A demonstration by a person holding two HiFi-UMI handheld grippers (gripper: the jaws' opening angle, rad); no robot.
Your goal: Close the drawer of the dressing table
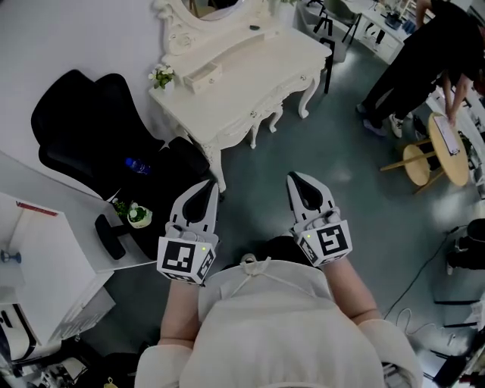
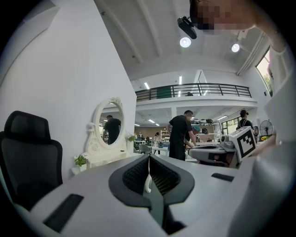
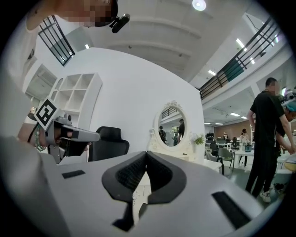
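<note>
The white dressing table (image 1: 250,68) stands against the wall at the top of the head view, under its oval mirror (image 1: 198,9). A small drawer (image 1: 203,76) on its top sticks out a little. Both grippers hang level in front of my body, well short of the table. My left gripper (image 1: 206,186) is shut with nothing in it, and so is my right gripper (image 1: 296,180). In the left gripper view the jaws (image 2: 149,158) meet, with the mirror (image 2: 109,127) far off to the left. The right gripper (image 3: 146,153) faces the mirror (image 3: 172,125) almost straight on.
A black office chair (image 1: 91,129) stands left of the dressing table, with a blue bottle (image 1: 136,164) on it. A white desk (image 1: 45,235) is at my left. A person in black (image 1: 424,61) and wooden stools (image 1: 447,148) are at the right. Cables lie on the floor.
</note>
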